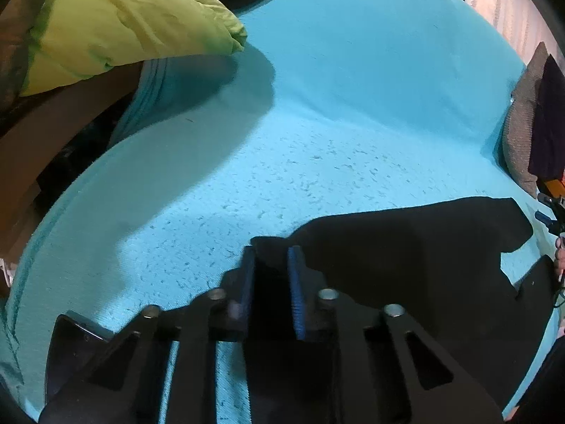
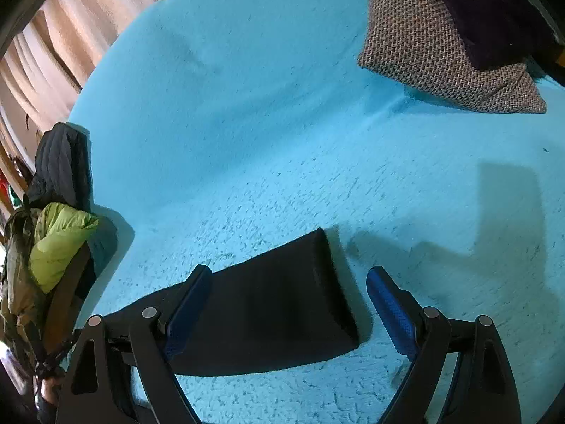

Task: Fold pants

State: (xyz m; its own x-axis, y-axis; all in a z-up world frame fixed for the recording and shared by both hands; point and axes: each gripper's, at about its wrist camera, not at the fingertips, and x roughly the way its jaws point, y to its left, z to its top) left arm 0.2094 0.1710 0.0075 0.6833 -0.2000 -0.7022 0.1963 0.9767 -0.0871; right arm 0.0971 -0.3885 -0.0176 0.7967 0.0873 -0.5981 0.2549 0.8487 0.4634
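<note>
Wide-open right tongs [image 2: 287, 298] straddle the black pants [image 2: 268, 321] lying on the turquoise blanket [image 2: 265, 106].

Light was fairly bright and cool; hard shadows fell on the blanket [image 2: 247, 88]. Fisheye bending darkened the edges. The black pants [image 2: 268, 314] showed no detail.

Pants [image 1: 406, 247] partly behind left jaws.

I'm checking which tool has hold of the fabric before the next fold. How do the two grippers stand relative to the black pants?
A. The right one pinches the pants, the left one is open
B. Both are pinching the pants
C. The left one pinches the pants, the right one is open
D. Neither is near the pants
C: the left gripper has black pants cloth pinched between its narrow pads, while the right gripper stands wide open over the folded leg.
</note>
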